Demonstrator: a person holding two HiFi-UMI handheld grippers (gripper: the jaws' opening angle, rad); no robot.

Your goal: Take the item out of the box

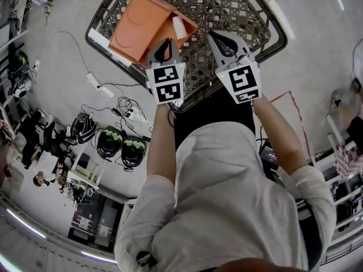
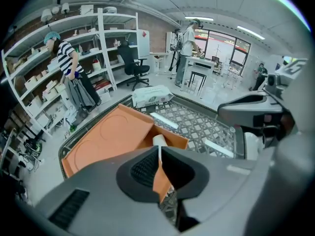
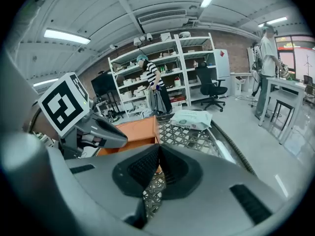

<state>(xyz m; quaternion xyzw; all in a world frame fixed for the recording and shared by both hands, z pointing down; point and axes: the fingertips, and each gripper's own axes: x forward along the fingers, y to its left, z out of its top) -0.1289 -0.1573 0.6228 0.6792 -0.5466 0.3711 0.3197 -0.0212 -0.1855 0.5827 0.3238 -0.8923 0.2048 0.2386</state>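
An open orange cardboard box (image 1: 140, 24) lies in the left part of a wire shopping cart (image 1: 244, 10). A white cylindrical item (image 1: 179, 27) sticks out of the box's open end (image 2: 158, 140). My left gripper (image 1: 164, 44) is at that open end, shut on the box's orange flap (image 2: 161, 178), which shows between its jaws. My right gripper (image 1: 219, 38) hovers over the cart's mesh just right of the box, shut with nothing between its jaws (image 3: 158, 154). The rest of the box's inside is hidden.
A white soft pack (image 2: 151, 95) lies at the cart's far end. The cart's rim (image 1: 272, 44) rings the work area. Cables and helmets (image 1: 122, 143) lie on the floor at left. Shelves (image 3: 162, 73), an office chair (image 2: 133, 65) and standing people are farther off.
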